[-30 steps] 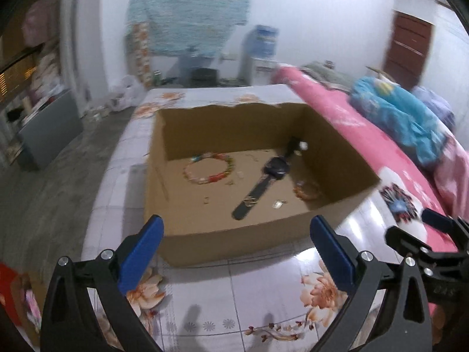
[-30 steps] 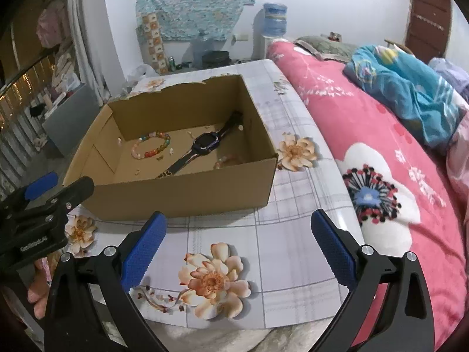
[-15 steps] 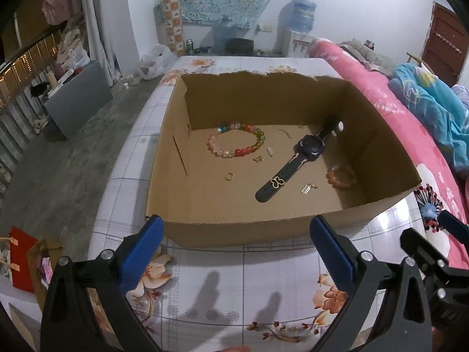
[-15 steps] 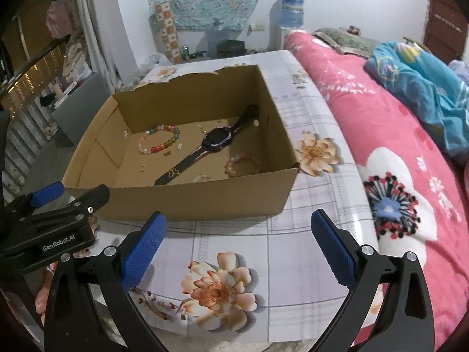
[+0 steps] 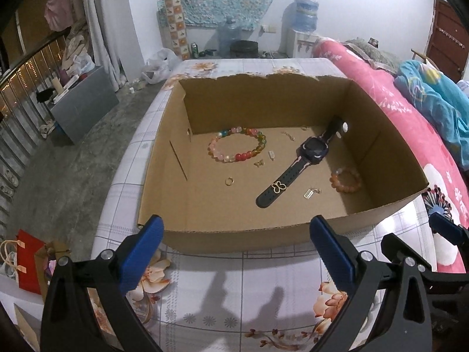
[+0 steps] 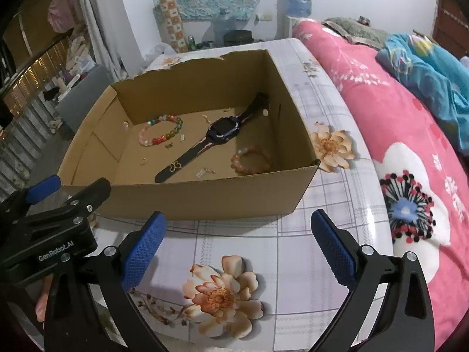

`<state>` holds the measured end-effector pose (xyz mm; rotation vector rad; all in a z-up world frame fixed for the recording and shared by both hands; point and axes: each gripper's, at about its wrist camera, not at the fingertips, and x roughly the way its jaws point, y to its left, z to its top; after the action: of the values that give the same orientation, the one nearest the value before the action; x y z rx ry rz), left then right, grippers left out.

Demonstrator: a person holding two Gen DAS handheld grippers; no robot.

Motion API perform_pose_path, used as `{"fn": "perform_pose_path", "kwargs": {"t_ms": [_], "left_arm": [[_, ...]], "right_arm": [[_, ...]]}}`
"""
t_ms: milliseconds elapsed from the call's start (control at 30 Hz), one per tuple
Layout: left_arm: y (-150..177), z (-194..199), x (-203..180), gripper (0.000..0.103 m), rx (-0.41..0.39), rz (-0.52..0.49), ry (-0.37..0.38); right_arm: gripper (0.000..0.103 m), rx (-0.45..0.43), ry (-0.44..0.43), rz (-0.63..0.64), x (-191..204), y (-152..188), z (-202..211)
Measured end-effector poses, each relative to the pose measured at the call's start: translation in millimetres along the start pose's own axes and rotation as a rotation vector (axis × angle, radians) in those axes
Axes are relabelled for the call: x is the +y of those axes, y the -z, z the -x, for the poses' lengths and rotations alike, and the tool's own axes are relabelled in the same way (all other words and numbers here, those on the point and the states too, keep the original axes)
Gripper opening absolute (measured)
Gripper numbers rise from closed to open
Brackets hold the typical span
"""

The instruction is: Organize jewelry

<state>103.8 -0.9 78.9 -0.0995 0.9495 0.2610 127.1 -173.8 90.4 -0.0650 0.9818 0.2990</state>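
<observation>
An open cardboard box (image 5: 205, 231) (image 6: 205, 196) stands on a floral-cloth table. Inside lie a multicoloured bead bracelet (image 5: 236, 148) (image 6: 159, 134), a dark wristwatch (image 5: 299, 165) (image 6: 211, 138), an orange bead bracelet (image 5: 346, 179) (image 6: 250, 161), a gold ring (image 5: 229, 181) and small gold charms (image 5: 310, 193). My left gripper (image 5: 237, 252) is open and empty, just in front of the box's near wall. My right gripper (image 6: 239, 243) is open and empty, in front of the box's near right part. The left gripper also shows in the right wrist view (image 6: 69, 196).
The table (image 5: 222, 308) carries a white floral cloth. A bed with a pink blanket (image 6: 395, 135) and blue bedding (image 6: 425, 67) runs along the right. A grey cabinet (image 5: 82, 108) and a water dispenser (image 5: 302, 29) stand behind. A red bag (image 5: 27, 261) sits on the floor at left.
Both grippers rose and tilted so the views look down into the box more steeply. The box contents have not moved. Both grippers stayed open.
</observation>
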Motion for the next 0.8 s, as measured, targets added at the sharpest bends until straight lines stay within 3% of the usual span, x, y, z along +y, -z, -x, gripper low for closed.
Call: {"fn": "perform_pose_path", "kwargs": {"t_ms": [800], "left_arm": [[12,-2,-4,0.098,0.068,0.009,0.041]], "right_arm": [[0.095,-0.003,0.042,-0.002,-5,7,9]]}}
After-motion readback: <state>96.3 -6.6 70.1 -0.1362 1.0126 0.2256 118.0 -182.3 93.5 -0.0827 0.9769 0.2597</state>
